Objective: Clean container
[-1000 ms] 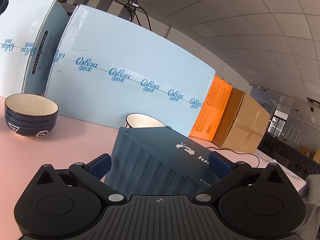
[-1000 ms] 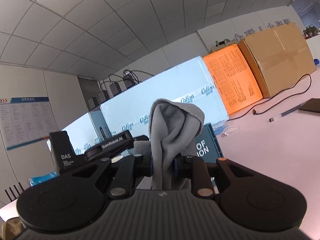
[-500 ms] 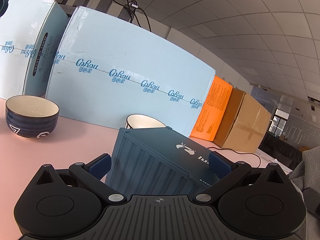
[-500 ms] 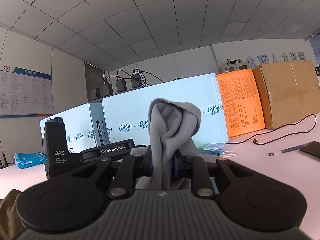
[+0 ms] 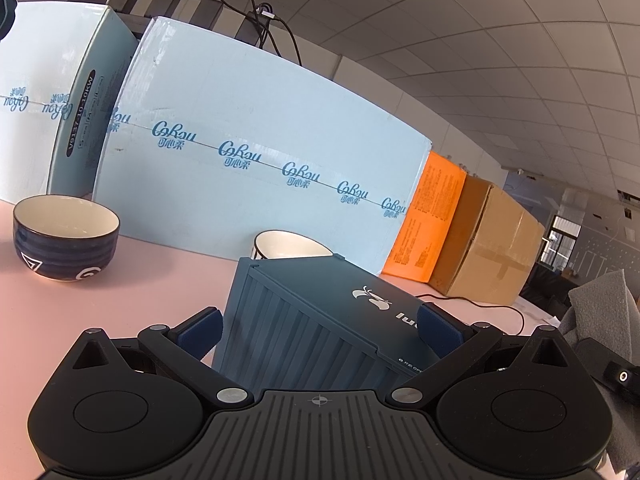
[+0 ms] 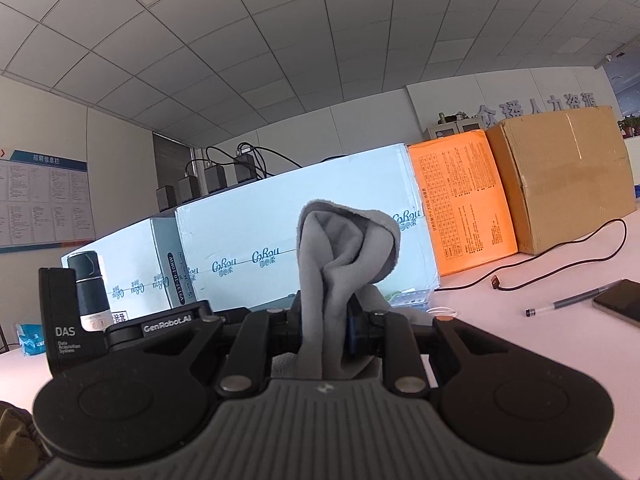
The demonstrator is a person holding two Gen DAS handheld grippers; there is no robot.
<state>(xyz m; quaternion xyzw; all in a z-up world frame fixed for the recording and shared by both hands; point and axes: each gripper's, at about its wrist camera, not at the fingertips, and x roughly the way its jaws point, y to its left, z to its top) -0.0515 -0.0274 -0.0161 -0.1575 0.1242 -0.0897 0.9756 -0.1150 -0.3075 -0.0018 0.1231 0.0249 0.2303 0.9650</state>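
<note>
A dark blue ribbed container (image 5: 320,320) with white print sits tilted on the pink table between the fingers of my left gripper (image 5: 320,326), which is shut on its two sides. My right gripper (image 6: 326,326) is shut on a grey cloth (image 6: 340,248) that stands up in folds above the jaws. The cloth (image 5: 600,316) and part of the right gripper show at the right edge of the left wrist view, close beside the container. The container is hidden in the right wrist view.
Two bowls stand behind the container: a dark blue one (image 5: 66,236) at left, a white-lined one (image 5: 288,245) just behind. Large light-blue boxes (image 5: 260,168), an orange box (image 5: 428,216) and a brown carton (image 5: 488,248) line the back. A pen (image 6: 568,301), phone (image 6: 620,306) and cable (image 6: 560,256) lie at right.
My right gripper with the cloth has swung in beside the left gripper; the cloth now shows larger at the right edge of the left wrist view. The left gripper and container stayed almost still.
</note>
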